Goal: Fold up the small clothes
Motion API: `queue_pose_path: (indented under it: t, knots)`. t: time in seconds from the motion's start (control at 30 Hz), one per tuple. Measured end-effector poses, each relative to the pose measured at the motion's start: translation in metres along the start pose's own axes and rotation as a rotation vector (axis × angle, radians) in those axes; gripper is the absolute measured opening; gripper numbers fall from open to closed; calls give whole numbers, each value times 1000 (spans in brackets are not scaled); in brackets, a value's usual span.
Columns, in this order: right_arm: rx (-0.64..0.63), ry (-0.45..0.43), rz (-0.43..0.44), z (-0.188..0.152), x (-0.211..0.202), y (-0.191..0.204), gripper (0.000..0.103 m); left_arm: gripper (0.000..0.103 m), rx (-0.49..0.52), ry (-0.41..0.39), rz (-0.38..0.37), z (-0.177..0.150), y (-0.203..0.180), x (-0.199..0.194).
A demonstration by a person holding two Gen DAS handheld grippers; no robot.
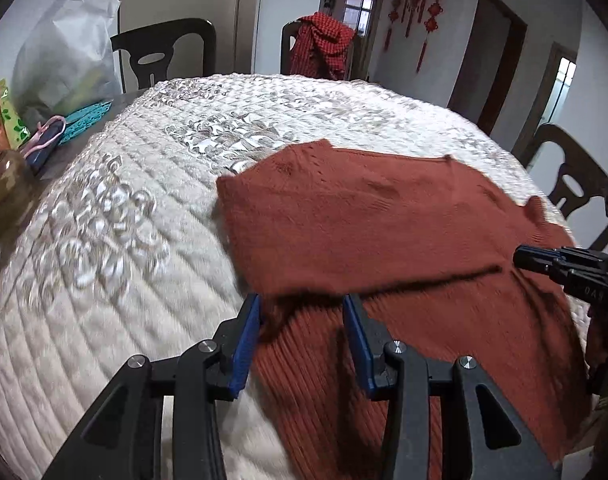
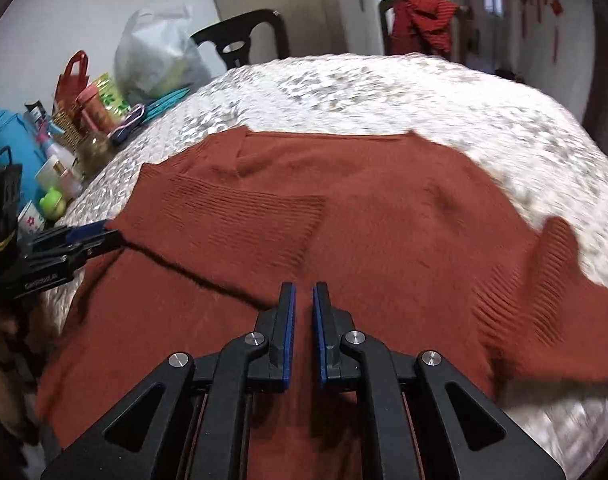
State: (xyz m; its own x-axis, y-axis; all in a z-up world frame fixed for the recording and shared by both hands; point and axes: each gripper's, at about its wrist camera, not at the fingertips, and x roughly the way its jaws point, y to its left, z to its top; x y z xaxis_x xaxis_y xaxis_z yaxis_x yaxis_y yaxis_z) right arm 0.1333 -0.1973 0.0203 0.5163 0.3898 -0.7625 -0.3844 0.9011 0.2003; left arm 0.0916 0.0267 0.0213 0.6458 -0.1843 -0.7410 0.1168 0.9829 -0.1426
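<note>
A rust-red knit sweater (image 2: 344,208) lies spread on the quilted cover; its near part is folded over itself.

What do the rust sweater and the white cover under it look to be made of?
Sweater: a soft knit, probably wool or acrylic, matte and slightly fuzzy, with ribbed bands at the cuff and hem. Cover: quilted fabric, stitched in rows, with a shiny, satin-like floral pattern that catches the light.

A home dining room: dark chairs (image 1: 165,50) around a quilt-covered worktop (image 1: 103,280), red knot ornaments (image 1: 416,4) on the far wall, bottles (image 2: 59,156) at left.
</note>
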Motion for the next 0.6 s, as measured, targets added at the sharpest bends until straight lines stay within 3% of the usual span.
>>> queue_pose_path:
  t: [0.1,0.17,0.3,0.47,0.6]
  knots:
    - [37,-41,21,-19,-29,-13,21,45,-19,-29,-45,-13,-6,-20]
    - [73,-63,15,-30,-44,-24,41,45,-20,-48,-51,-19,-12,-31]
    - [187,-94,-34,-55,-68,-59,43,45,8,-65,-46,-26,-29,-42]
    - [427,-140,-81,-79,-84,-117,43,46,65,-53,-57,-30,-53,-38]
    - [607,-198,-36,-88,-90,-153,43,46,64,-37,-53,-28,-61,-29]
